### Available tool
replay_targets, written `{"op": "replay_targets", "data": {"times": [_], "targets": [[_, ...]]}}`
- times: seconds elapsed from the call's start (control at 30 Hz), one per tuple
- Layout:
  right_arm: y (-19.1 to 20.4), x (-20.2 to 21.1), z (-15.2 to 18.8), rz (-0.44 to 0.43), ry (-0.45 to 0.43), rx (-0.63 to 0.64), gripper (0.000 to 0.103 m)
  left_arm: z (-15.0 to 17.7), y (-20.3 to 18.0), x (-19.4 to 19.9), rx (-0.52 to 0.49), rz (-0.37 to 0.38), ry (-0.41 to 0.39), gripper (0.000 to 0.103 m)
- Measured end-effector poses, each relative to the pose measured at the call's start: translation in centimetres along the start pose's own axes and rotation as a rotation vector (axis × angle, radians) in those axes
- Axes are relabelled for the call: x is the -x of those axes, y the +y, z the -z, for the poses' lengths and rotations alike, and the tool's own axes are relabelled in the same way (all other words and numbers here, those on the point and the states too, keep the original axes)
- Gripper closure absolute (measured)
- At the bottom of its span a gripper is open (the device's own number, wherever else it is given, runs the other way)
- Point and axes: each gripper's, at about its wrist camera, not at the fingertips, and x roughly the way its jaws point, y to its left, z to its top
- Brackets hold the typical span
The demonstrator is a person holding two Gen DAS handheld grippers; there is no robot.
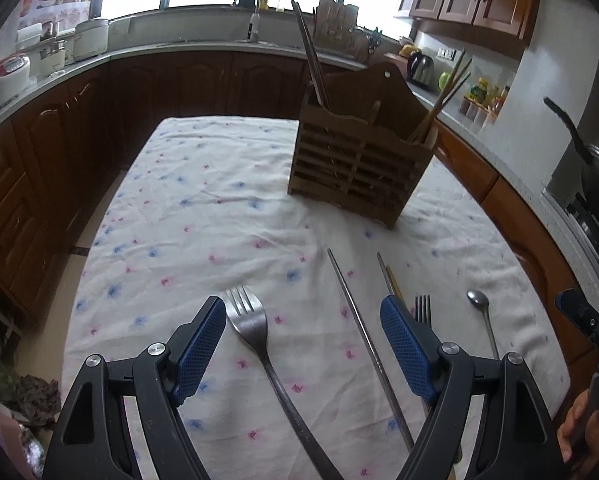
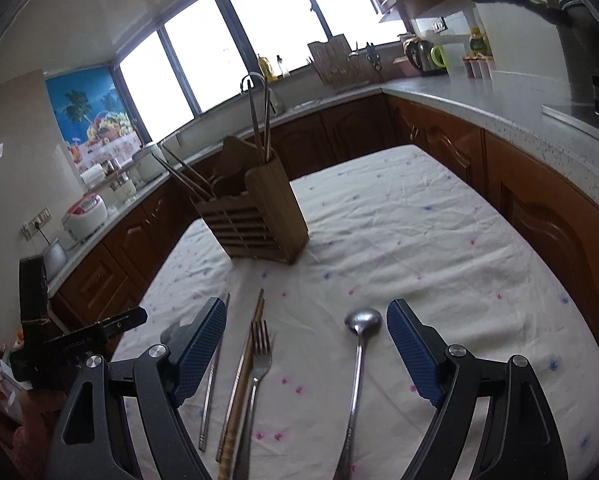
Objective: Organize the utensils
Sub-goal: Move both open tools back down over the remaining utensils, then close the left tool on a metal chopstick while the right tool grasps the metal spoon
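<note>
Nearest in the left wrist view, the left gripper (image 1: 303, 344) hangs over the floral tablecloth (image 1: 203, 208) with its blue-padded jaws spread wide and nothing between the pads. A large fork (image 1: 255, 332) lies on the cloth between them, tines pointing away, and a metal chopstick (image 1: 363, 336) lies just right of it. Past the right pad are a second fork (image 1: 422, 310), a wooden chopstick (image 1: 393, 280) and a spoon (image 1: 479, 304), side by side on the cloth.

In the right wrist view, the right gripper (image 2: 305, 346) is likewise spread apart and empty, above that same spoon (image 2: 361, 322), whose bowl lies between the pads without touching them. The left gripper's black mount at this view's left edge carries small white lettering too blurred to read.

Farther back, the slatted wooden utensil caddy (image 1: 355, 160) stands upright on the cloth, well apart from the loose cutlery, with chopsticks (image 1: 311, 56) leaning out of its compartments. Beyond it, the kitchen counter (image 2: 479, 92) holds a kettle (image 2: 419, 54) and a yellow-labelled bottle (image 2: 477, 42) whose label cannot be read.
</note>
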Motion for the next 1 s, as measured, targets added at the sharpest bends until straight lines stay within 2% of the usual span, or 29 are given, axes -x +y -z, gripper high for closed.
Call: {"op": "replay_targets", "data": {"times": [0.33, 0.63, 0.8, 1.0], "targets": [[-0.4, -3.0, 1.2, 0.059, 0.145, 0.023, 0.019, 0.0, -0.7, -2.6, -0.010, -0.003, 0.085, 0.024], [-1.0, -4.7, 1.7, 0.092, 0.196, 0.035, 0.020, -0.3, -0.6, -4.4, 0.008, -0.014, 0.125, 0.024], [-1.2, -5.6, 1.7, 0.109, 0.223, 0.048, 0.038, -1.2, -1.0, -6.2, 0.002, -0.016, 0.156, 0.025], [-1.7, -6.8, 1.6, 0.127, 0.251, 0.050, 0.049, -2.4, -2.2, -9.1, -0.019, -0.006, 0.197, 0.027]]}}
